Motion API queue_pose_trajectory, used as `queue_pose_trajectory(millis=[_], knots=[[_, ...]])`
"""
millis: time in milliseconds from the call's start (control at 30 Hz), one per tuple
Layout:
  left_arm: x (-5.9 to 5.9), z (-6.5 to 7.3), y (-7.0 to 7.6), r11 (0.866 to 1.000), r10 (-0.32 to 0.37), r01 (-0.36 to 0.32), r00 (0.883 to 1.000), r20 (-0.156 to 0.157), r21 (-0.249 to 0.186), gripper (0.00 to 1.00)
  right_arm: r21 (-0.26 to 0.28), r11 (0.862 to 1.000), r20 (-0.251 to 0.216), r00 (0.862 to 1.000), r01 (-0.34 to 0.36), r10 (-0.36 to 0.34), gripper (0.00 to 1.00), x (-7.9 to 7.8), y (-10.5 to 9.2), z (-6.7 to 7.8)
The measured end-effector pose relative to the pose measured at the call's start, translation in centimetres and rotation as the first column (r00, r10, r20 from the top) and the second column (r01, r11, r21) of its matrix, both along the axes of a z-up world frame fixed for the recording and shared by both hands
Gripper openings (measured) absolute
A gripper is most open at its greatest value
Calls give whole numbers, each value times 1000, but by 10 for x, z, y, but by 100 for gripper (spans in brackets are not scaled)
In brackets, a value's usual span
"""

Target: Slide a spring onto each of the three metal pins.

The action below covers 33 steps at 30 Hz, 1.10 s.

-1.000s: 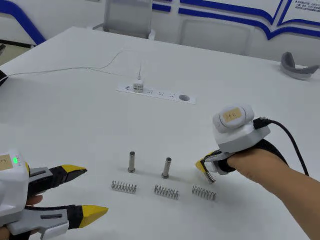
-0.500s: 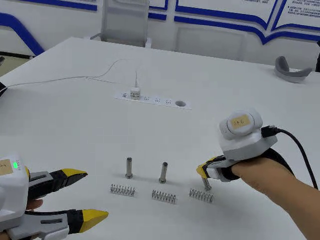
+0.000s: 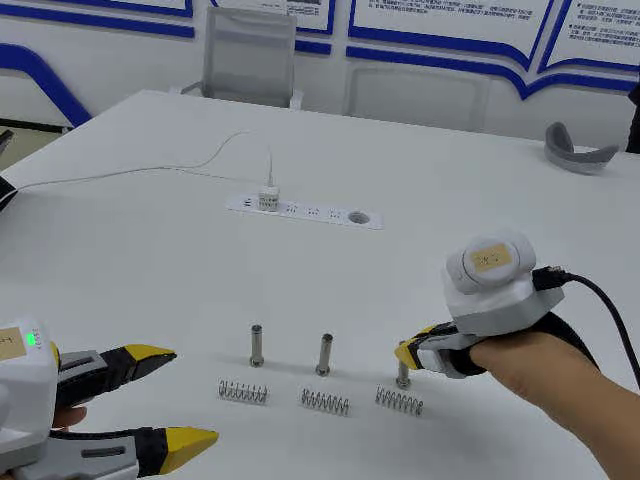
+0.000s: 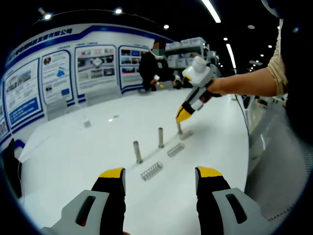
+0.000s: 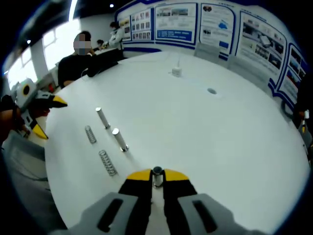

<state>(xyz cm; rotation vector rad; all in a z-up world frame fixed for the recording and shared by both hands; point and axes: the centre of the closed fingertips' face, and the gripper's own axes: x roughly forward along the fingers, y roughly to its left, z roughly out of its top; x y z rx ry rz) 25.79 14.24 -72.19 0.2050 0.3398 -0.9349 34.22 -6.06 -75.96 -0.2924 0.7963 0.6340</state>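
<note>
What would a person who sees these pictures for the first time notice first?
First, the right gripper shut on the right pin on the white table. Beside it stand the middle pin and the left pin, with the left spring, middle spring and right spring lying in front, none on a pin. The left gripper is open at the lower left.

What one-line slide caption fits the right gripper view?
Yellow-tipped right gripper grips one silver metal pin; two more pins stand beside coiled springs.
</note>
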Motion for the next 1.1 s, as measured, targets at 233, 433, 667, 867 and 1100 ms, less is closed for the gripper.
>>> queue_pose_trajectory(millis=[233,433,667,867,1100], knots=[[0,-1,-3,1000,-9,9,1000,0,-1,58,8,1000,-3,1000,2,-2,9,-3,-2,0],[1,-2,-5,1000,-16,16,1000,2,-6,58,1,1000,6,1000,-10,10,9,-4,-1,1],[1,-6,-7,1000,-22,22,1000,-3,-14,58,-5,1000,20,1000,-16,16,10,-4,-1,3],[2,-7,-8,999,-31,31,999,-7,-17,58,0,1000,35,999,-16,16,11,-7,-1,8],[5,-7,-11,999,-47,47,999,-6,-19,58,10,1000,65,998,-13,13,12,-11,-5,19]])
